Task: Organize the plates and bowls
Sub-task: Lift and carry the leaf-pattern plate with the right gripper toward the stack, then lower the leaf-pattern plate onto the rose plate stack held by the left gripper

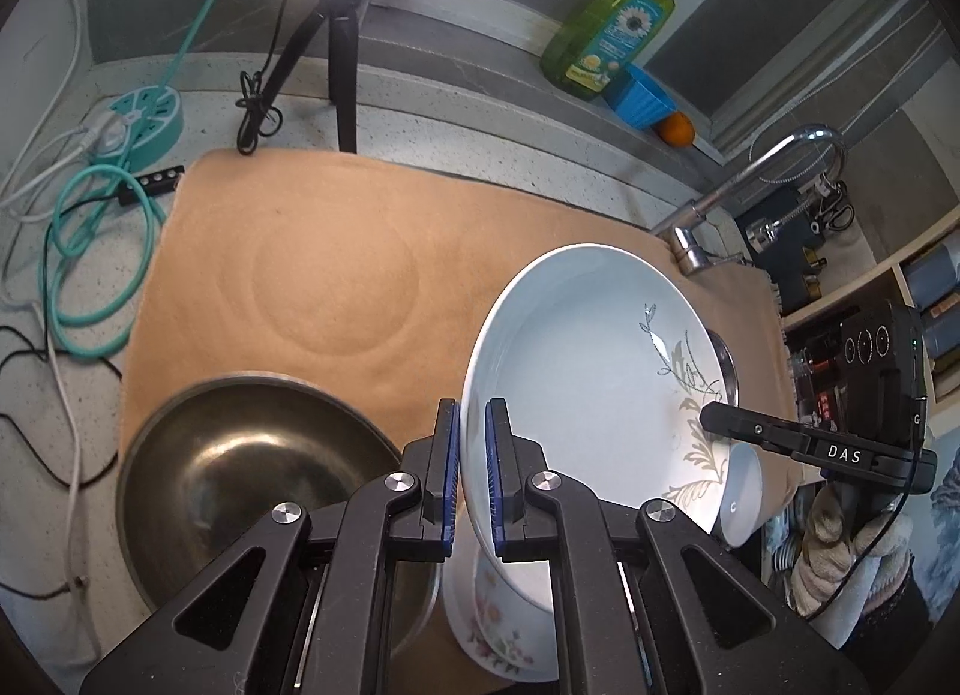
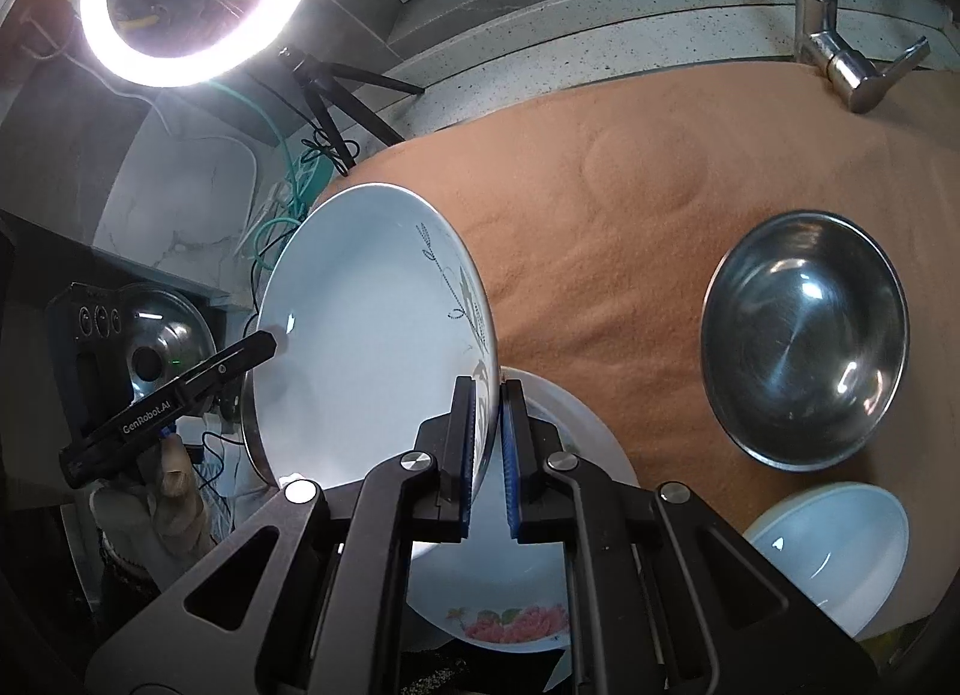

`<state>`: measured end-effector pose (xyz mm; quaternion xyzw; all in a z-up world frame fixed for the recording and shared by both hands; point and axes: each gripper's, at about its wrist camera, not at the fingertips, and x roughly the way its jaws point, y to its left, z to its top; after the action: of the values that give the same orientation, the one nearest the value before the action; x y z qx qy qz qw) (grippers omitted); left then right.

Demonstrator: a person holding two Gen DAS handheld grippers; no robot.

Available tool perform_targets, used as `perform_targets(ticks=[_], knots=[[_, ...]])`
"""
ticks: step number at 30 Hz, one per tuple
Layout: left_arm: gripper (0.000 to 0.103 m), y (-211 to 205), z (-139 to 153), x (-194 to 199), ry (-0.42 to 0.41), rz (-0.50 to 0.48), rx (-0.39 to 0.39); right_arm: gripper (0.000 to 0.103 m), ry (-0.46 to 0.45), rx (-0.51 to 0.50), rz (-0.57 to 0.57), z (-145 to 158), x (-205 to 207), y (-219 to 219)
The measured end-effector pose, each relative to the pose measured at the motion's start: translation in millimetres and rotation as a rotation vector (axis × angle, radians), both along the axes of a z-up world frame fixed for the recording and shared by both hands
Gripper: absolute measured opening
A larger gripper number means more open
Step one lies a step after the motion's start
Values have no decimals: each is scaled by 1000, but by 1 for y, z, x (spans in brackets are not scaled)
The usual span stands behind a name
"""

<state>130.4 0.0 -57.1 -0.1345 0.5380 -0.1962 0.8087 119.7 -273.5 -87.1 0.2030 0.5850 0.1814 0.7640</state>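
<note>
Both grippers are matte black linkages with round silver pivot screws and blue ribbed pads. The left gripper (image 1: 473, 470) shows "GenRobot.AI" in white on its finger from the right wrist view; the right gripper (image 2: 487, 458) reads "DAS". A knitted beige glove (image 2: 162, 506) covers the left hand.

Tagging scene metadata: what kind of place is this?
Most likely a home kitchen counter by the sink: a faucet, a green dish soap bottle on the ledge, and plates and bowls on an orange mat.
</note>
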Motion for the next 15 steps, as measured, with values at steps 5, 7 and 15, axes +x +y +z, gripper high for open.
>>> perform_targets(ticks=[5, 7, 15], knots=[[7, -9, -6, -17, 18, -6, -6, 8, 19, -9, 7, -4, -15, -9], [7, -12, -9, -23, 22, -6, -3, 8, 26, -11, 13, -5, -21, -12], [7, -23, -18, -43, 48, -1, 1, 8, 61, -29, 35, -18, -40, -21]])
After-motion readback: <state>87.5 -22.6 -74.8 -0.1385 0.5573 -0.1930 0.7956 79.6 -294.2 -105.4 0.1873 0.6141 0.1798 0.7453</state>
